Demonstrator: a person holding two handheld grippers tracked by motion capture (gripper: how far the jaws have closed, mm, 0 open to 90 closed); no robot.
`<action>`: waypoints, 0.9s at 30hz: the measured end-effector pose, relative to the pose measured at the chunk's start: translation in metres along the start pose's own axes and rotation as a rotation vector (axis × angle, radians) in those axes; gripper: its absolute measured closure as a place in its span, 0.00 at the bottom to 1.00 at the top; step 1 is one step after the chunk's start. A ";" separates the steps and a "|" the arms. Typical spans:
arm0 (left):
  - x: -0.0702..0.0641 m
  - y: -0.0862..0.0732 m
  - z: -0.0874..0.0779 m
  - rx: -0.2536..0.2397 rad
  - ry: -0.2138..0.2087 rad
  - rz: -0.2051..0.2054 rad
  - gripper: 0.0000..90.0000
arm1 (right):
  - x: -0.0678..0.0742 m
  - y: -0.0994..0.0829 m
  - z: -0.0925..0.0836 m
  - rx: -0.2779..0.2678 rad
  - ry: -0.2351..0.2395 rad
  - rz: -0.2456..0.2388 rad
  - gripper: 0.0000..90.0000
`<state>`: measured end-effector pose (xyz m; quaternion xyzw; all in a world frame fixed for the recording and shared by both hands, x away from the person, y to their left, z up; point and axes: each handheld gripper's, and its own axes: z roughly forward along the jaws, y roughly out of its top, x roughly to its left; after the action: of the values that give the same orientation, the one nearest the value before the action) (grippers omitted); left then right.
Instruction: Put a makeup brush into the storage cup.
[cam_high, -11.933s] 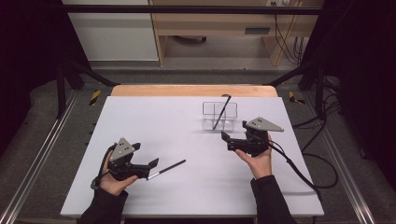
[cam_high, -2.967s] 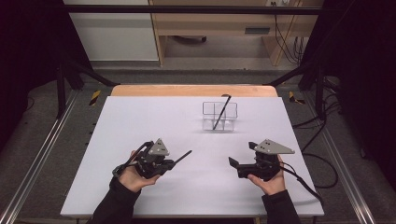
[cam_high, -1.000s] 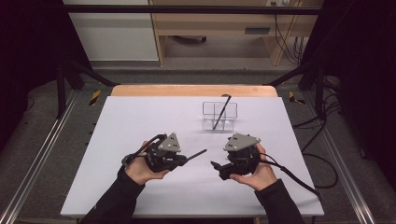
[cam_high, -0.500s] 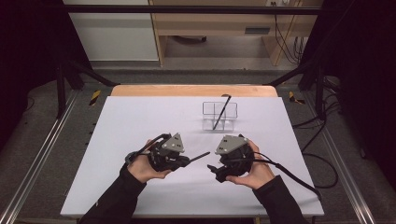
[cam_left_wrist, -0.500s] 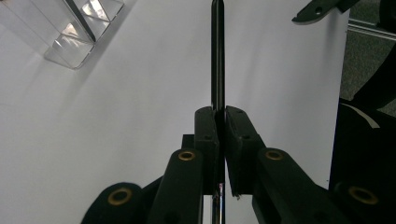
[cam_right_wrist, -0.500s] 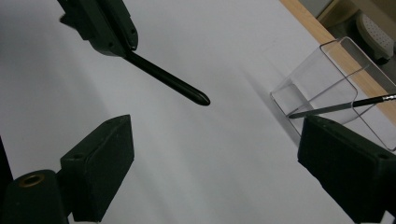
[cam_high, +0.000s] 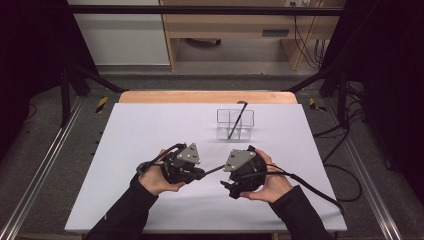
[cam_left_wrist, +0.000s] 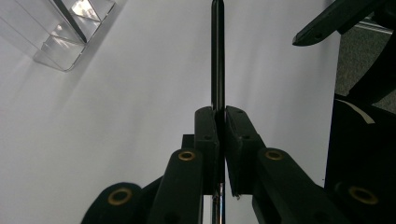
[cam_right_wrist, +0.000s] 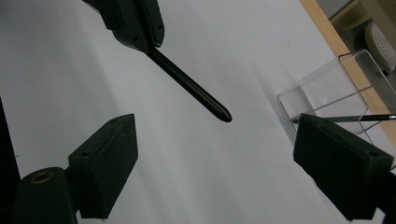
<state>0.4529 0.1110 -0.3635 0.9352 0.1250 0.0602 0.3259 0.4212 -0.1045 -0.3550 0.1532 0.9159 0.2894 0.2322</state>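
Left gripper (cam_high: 199, 174) had its 2 black jaws clamped tight on a slim black pen (cam_left_wrist: 217, 56), gripped near its rear end so that the long tip stuck out ahead toward the right gripper (cam_high: 229, 186). Right gripper's jaws stood wide and had just been closing a little; the pen tip (cam_right_wrist: 219, 112) lay ahead of the gap, touching neither pad (cam_right_wrist: 109, 158). Both grippers hung close together over the near middle of the white table surface (cam_high: 150, 125).

Surface: flat white sheet on a table with a pale wooden far edge (cam_high: 205, 96). A clear plastic compartmented holder (cam_high: 235, 124) stood toward the far side, well apart from the grippers, with a 2nd black pen (cam_high: 237, 119) leaning inside it. Room: dark, grey floor (cam_high: 45, 165), a light wooden bench (cam_high: 235, 30) behind, loose black cables (cam_high: 345, 170) on the right.
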 end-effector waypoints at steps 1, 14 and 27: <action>0.000 0.000 0.000 0.003 0.000 0.001 0.93 | 0.000 0.000 0.000 0.000 0.001 -0.008 0.16; -0.001 0.005 0.004 0.022 -0.028 0.014 0.93 | 0.010 0.007 0.002 0.036 -0.004 -0.146 0.18; -0.003 0.009 0.005 0.018 -0.067 0.052 0.93 | 0.015 0.009 0.004 0.053 -0.013 -0.228 0.30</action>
<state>0.4523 0.1005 -0.3619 0.9424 0.0904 0.0361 0.3201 0.4116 -0.0893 -0.3582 0.0558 0.9332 0.2357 0.2653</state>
